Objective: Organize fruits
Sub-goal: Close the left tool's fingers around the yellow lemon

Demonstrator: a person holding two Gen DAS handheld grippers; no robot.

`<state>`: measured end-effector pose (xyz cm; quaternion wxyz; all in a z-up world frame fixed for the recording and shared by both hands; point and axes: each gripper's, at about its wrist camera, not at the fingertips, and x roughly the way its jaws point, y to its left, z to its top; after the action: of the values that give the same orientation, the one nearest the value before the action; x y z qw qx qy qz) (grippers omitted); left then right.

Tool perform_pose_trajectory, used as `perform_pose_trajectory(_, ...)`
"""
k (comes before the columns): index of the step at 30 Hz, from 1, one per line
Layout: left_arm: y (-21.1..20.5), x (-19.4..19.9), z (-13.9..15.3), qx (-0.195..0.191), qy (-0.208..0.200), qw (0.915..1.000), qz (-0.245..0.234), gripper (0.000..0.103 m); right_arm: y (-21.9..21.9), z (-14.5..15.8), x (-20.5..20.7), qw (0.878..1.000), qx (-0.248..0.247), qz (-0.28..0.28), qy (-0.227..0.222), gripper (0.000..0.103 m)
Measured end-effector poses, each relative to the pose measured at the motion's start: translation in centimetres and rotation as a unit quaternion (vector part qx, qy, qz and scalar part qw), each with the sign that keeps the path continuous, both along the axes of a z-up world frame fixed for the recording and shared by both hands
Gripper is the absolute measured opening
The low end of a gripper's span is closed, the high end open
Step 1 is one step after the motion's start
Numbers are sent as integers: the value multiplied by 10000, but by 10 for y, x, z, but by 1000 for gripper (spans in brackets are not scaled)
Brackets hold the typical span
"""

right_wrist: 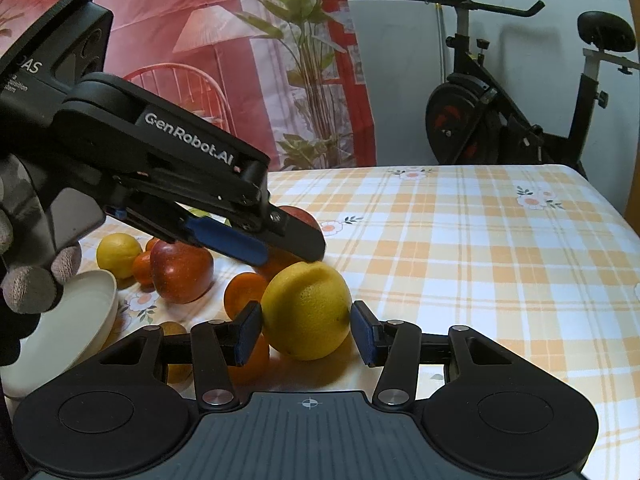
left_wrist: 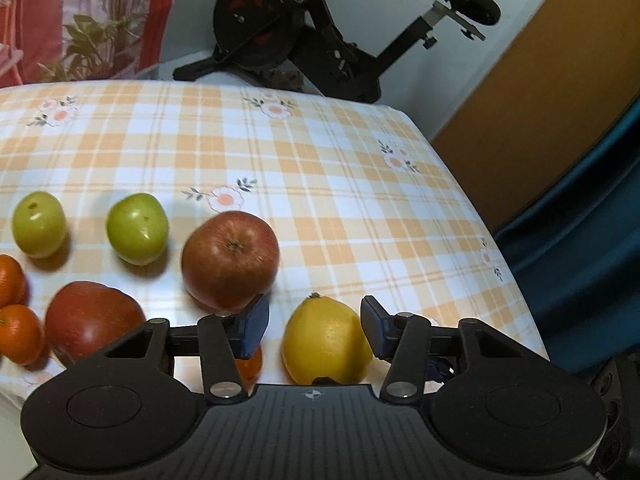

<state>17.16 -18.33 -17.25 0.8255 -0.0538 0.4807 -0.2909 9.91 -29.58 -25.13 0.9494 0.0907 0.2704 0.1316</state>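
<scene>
A yellow lemon (right_wrist: 306, 312) sits on the checked tablecloth (right_wrist: 460, 260), and my right gripper (right_wrist: 306, 314) is shut on it, with a blue pad against each side. My left gripper (right_wrist: 280, 246) comes down from the upper left, its fingertips over the lemon's top. In the left wrist view the lemon (left_wrist: 326, 340) lies between the open jaws of the left gripper (left_wrist: 316, 316): the right pad touches it and the left pad stands clear. A red apple (left_wrist: 230, 260) lies just beyond. An orange (left_wrist: 249, 364) is partly hidden behind the left pad.
Two green fruits (left_wrist: 39, 224) (left_wrist: 137, 229), a second red apple (left_wrist: 90, 320), oranges (left_wrist: 18, 334) and another lemon (right_wrist: 119, 255) lie to the left. A white bowl (right_wrist: 68, 328) stands by a gloved hand (right_wrist: 32, 284). Beyond the table's far edge stands an exercise bike (right_wrist: 500, 120).
</scene>
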Motion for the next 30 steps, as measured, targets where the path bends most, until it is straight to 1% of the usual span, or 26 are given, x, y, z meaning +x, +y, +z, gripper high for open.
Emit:
perform_pose_trajectory(3,-2,1,-5,-2,99,9999,-40,50,1,0,0,10000,5,-7,3,45)
perform_pose_trajectory(8,0,6,-10,-158,259,9995,-34,49,-1,0,-1,10000,61,-25,17,45)
perform_pose_trajectory(11,0,8,-12,-228,334,9991,-84,49,-1,-1,0,10000,75,-34,40,47)
perform_pose_trajectory(13,0,8,-13,-247,365,9989,-141,49,-1,-2,2,9999,64,-65,98,51)
perform_pose_trajectory(19,-2,7,-13,-242,350,9989,-192,49,-2,-5,8,9996,81,-11,272,52)
perform_pose_trajectory(28,-1,8,-14,-252,349,9988,-233,48,-8,-8,12,9984,350,-13,436,55)
perform_pose_trajectory(29,-1,8,-13,-248,347,9988,-237,48,-9,-9,13,9982,386,-10,453,54)
perform_pose_trajectory(30,-1,8,-13,-244,343,9988,-239,48,-10,-9,13,9979,448,18,466,51)
